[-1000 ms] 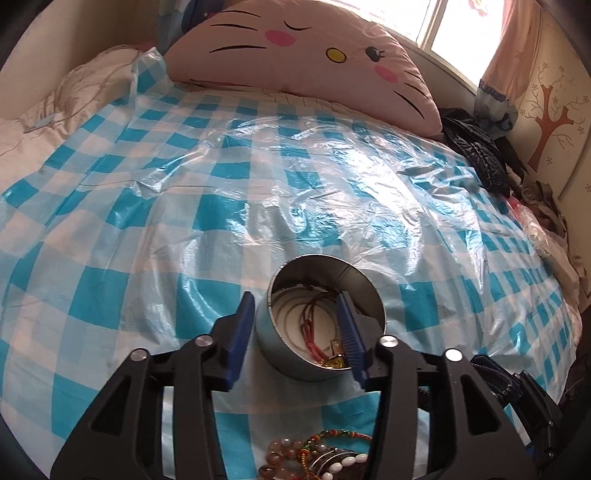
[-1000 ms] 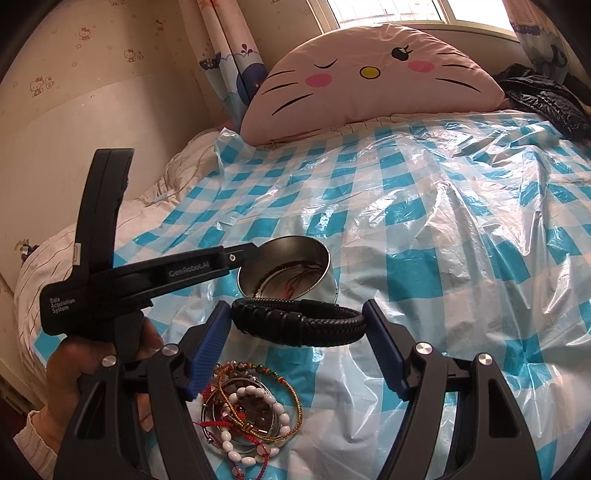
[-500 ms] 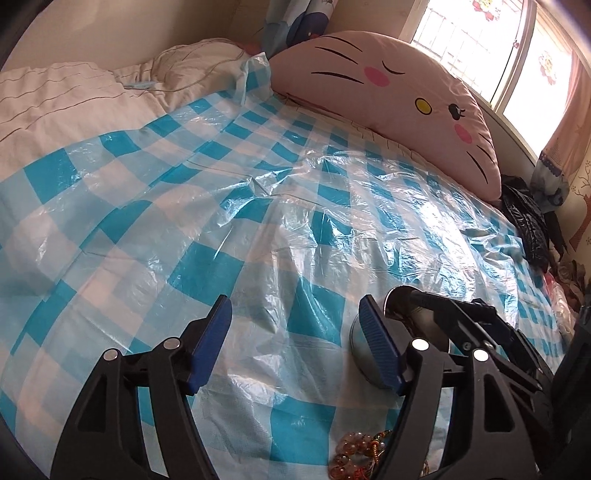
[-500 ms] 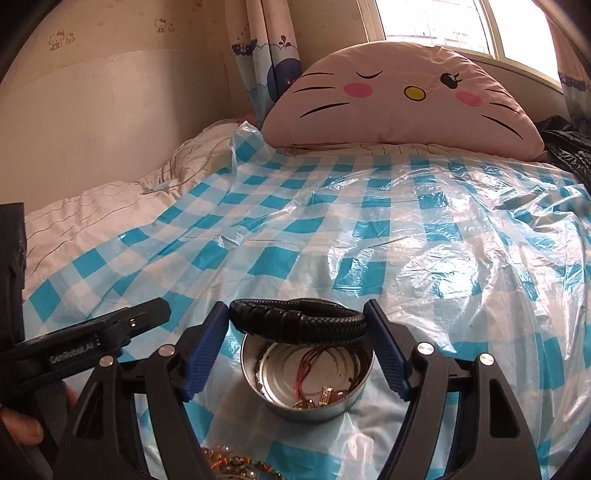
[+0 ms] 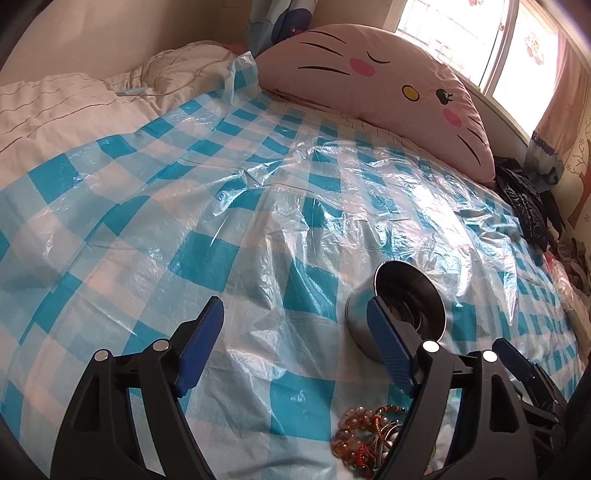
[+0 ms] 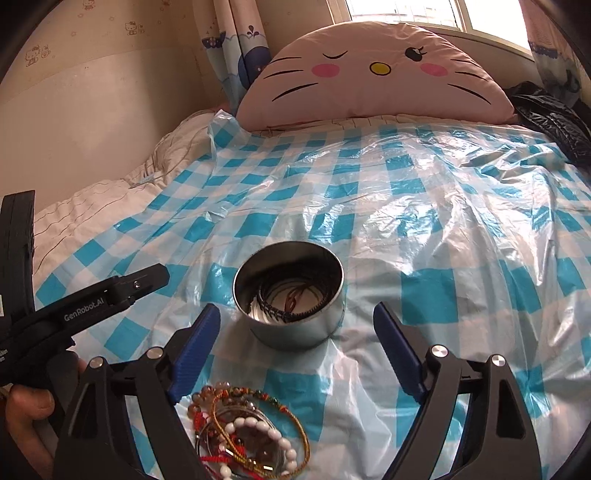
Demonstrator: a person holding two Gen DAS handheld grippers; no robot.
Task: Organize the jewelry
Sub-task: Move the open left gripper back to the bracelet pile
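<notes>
A round metal tin (image 6: 290, 297) stands on the blue checked plastic sheet (image 6: 424, 206). Inside it lie the black braided bracelet (image 6: 273, 314) and thin red pieces. My right gripper (image 6: 295, 347) is open and empty, just in front of the tin. A pile of beaded bracelets (image 6: 247, 428) lies between its fingers, nearer to me. My left gripper (image 5: 295, 347) is open and empty, left of the tin (image 5: 397, 314); its right finger overlaps the tin's rim. The bead pile (image 5: 365, 439) shows at its lower right. The left gripper also shows at the left of the right wrist view (image 6: 92, 302).
A large pink cat-face pillow (image 6: 373, 77) lies at the head of the bed. A cream quilt (image 5: 66, 107) lies at the left. Black clothing (image 5: 524, 199) is heaped at the right edge by the wall. A window (image 6: 406, 11) is behind the pillow.
My right gripper opened and the black braided bracelet dropped into the tin. My left gripper let go of the tin and moved away to the left.
</notes>
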